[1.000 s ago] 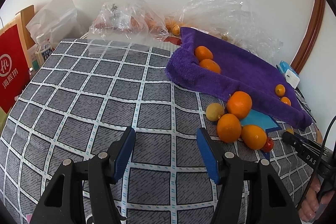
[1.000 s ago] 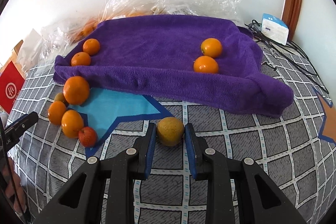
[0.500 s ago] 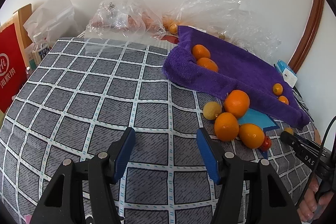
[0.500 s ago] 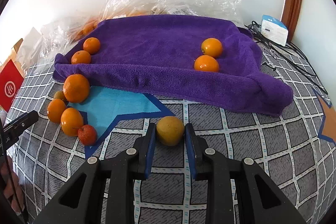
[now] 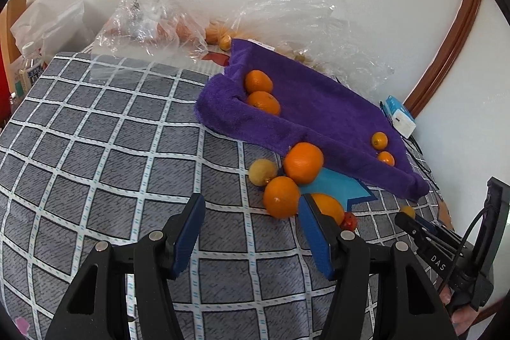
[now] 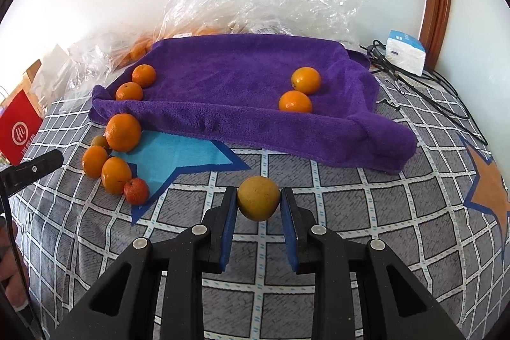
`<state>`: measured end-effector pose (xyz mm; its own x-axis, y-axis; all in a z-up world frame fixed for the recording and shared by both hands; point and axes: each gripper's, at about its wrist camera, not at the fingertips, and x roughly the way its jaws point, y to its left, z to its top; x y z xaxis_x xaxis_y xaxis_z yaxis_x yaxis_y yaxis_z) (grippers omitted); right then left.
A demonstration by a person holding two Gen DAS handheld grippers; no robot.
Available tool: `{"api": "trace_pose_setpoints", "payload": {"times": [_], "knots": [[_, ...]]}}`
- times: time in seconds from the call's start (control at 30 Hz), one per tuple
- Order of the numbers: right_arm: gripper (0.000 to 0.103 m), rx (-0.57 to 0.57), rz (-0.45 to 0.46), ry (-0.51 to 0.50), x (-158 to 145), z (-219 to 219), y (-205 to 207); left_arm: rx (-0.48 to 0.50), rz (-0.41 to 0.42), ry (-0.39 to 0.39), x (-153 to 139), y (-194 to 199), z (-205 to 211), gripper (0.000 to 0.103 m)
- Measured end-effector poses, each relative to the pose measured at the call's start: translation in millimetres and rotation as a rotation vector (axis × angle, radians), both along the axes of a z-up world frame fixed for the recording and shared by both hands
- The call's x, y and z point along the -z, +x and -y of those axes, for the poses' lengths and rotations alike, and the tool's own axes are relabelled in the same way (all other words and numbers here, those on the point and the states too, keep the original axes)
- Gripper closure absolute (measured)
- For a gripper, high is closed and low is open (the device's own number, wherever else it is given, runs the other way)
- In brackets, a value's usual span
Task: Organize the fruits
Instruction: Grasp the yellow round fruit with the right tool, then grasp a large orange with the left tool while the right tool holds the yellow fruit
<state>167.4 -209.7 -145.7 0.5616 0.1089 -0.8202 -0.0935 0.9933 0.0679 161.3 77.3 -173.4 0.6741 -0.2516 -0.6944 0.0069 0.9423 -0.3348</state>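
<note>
My right gripper [image 6: 258, 199] is shut on a yellowish round fruit [image 6: 258, 197], held just above the grey checked cloth [image 6: 350, 212] in front of the purple towel [image 6: 242, 91]. Two pairs of small oranges [image 6: 299, 91] lie on that towel. Left of the blue star, a pile of oranges [image 6: 122, 132] sits with a small red fruit [image 6: 136, 191] and a yellow fruit [image 6: 99, 141]. My left gripper [image 5: 250, 212] is open over the checked cloth [image 5: 95, 155], nothing between its fingers, its right finger close to the pile of oranges [image 5: 282, 196]. The right gripper's tip [image 5: 411, 223] shows at the right edge.
Crumpled plastic bags [image 6: 261, 5] with more fruit lie along the wall behind the towel. A white-and-blue box [image 6: 404, 53] and black cables [image 6: 430, 91] sit at the back right. A red bag [image 6: 19, 129] and a bottle [image 5: 28, 69] stand at the left.
The right gripper has lifted the yellowish fruit slightly off the cloth. The left wrist view has swung right, so the orange pile now lies beside its right finger.
</note>
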Motion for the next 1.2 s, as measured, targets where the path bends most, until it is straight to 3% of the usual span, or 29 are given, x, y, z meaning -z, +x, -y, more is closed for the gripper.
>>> {"api": "trace_pose_setpoints", "payload": {"times": [0.3, 0.53, 0.67, 0.87, 1.2], "knots": [[0.076, 0.029, -0.005, 0.006, 3, 24, -5, -0.005, -0.062, -0.001, 15, 18, 21, 0.046], [0.076, 0.042, -0.023, 0.002, 9, 31, -1, -0.019, -0.053, 0.078, 17, 23, 35, 0.052], [0.076, 0.046, -0.025, 0.005, 9, 31, 2, -0.014, -0.057, 0.104, 18, 25, 39, 0.073], [0.076, 0.043, -0.016, -0.006, 2, 27, 5, -0.008, -0.074, 0.052, 14, 23, 30, 0.073], [0.076, 0.052, 0.013, -0.005, -15, 21, 0, -0.03, -0.032, 0.036, 0, 7, 16, 0.073]]}}
